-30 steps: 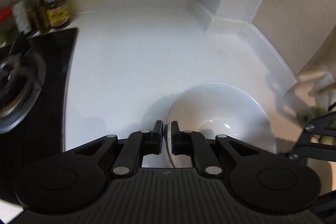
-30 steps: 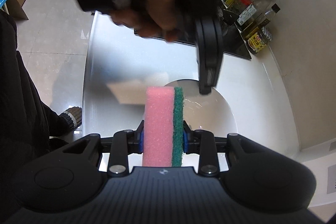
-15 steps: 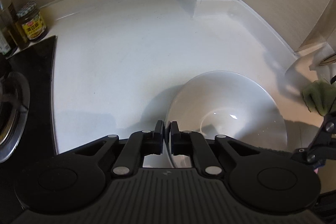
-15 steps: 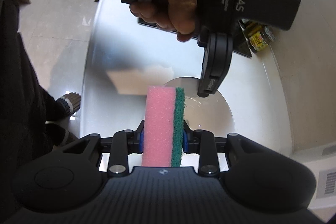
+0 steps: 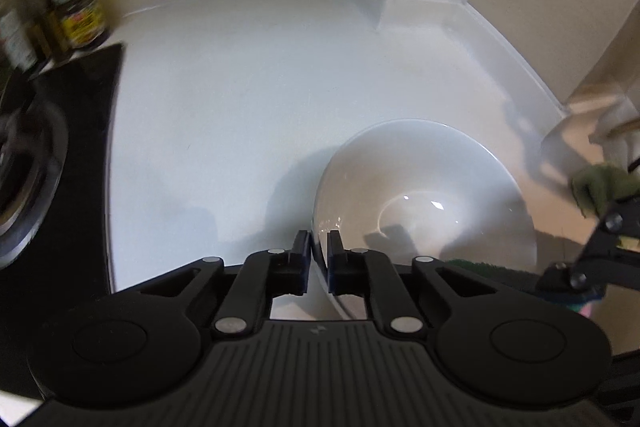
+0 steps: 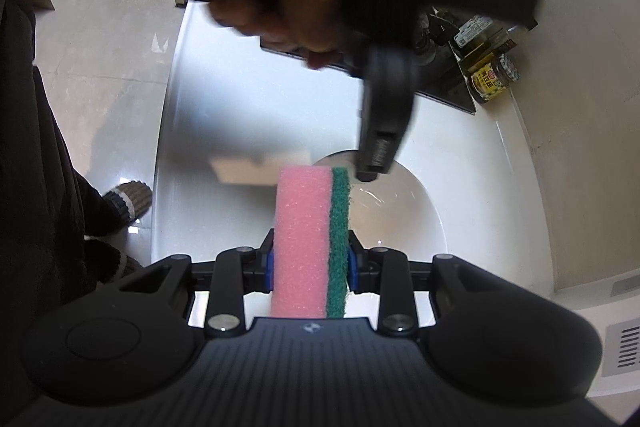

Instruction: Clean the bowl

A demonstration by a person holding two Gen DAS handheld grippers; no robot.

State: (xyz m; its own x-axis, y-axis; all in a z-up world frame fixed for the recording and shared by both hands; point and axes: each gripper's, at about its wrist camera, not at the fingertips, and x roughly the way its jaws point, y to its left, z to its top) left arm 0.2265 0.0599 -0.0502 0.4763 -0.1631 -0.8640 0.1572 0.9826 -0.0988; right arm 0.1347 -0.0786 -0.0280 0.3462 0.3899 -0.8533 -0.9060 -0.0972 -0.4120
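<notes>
A: White ceramic bowl (image 5: 424, 195) sits on the desk (image 5: 240, 107), its near rim clamped between the left gripper (image 5: 319, 259) fingers.

B: Right gripper (image 6: 310, 263) state?

A: Closed on the sponge (image 6: 310, 243), poised just short of the bowl. Advise: hold the rim steady, present the green face, wipe in 1 circular pass.

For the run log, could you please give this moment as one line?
left tongs: shut on white ceramic bowl rim | right tongs: shut on pink-and-green sponge | sponge above bowl
</notes>
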